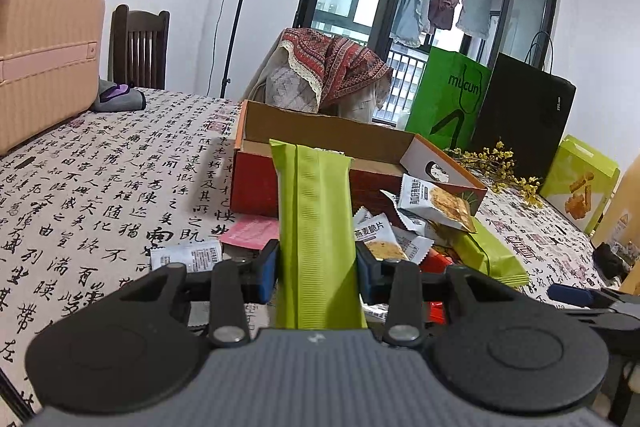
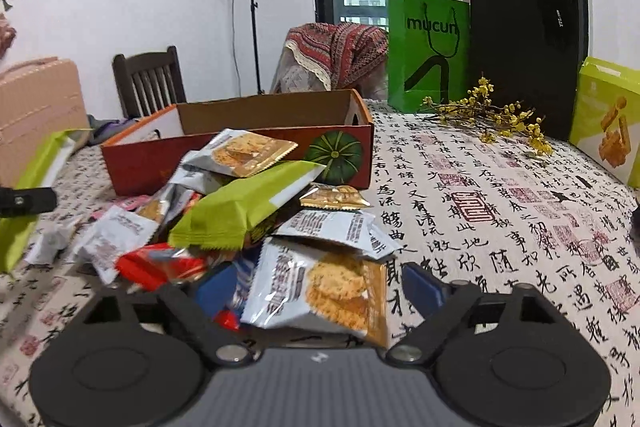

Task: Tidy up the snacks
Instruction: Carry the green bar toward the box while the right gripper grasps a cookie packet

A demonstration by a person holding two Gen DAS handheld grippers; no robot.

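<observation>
Snacks lie heaped on the counter (image 2: 500, 187) before an open red box (image 2: 240, 163). Furthest left, the left tongs (image 1: 316, 263) are clenched on a long green packet (image 1: 316, 227), held upright with the box just beyond it. Rightward, a second green packet (image 2: 244, 203) rests atop the pile. Nearest right, the right tongs (image 2: 320, 291) are spread around a white cracker packet (image 2: 320, 291); I cannot tell whether the pads (image 2: 420, 287) press it yet. These foil wrappers look light, slick and crinkly, the crackers inside likely brittle, so a gentle pinch across the flat middle or sealed edge seems wisest.
</observation>
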